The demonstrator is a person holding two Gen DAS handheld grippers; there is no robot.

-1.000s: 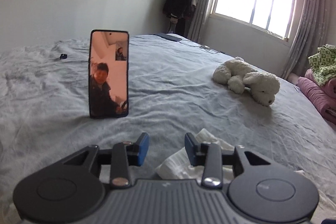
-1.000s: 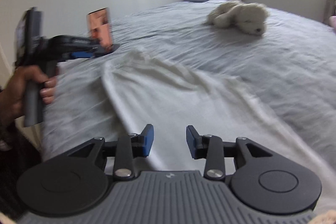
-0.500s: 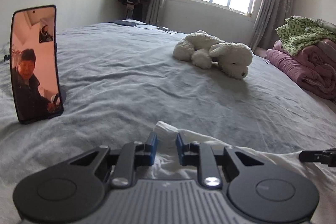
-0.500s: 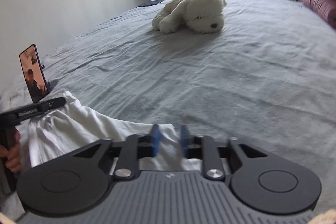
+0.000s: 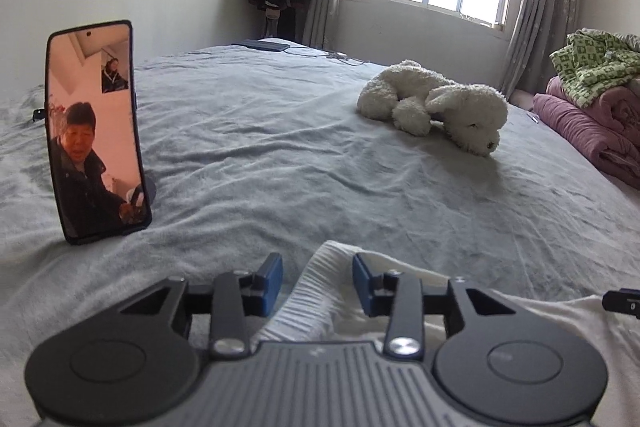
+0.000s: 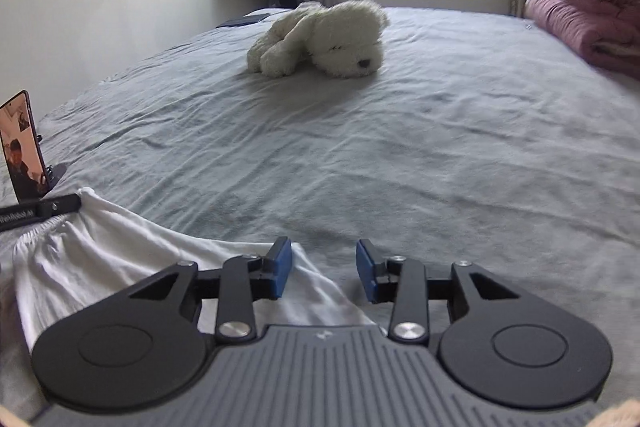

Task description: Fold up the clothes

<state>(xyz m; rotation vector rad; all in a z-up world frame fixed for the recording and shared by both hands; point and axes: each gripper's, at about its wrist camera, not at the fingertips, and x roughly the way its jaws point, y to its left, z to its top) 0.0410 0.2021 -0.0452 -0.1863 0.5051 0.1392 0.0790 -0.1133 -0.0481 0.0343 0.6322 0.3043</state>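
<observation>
A white garment lies bunched on the grey bed, its ribbed hem standing up between the jaws of my left gripper. Those jaws are opening, and the blue pads do not press the cloth. In the right wrist view the garment spreads to the left, and one corner of it reaches under my right gripper. That gripper's jaws are also opening, and its pads are clear of the fabric. My left gripper's finger shows at the garment's far corner.
A phone with a lit screen stands propped on the bed to the left. A white plush dog lies farther back, and folded pink and green bedding is stacked at the right. Window and hanging coats are behind.
Half a second ago both pairs of jaws were pinched on the garment's edge. Now both stand apart and the cloth rests on the bed.
</observation>
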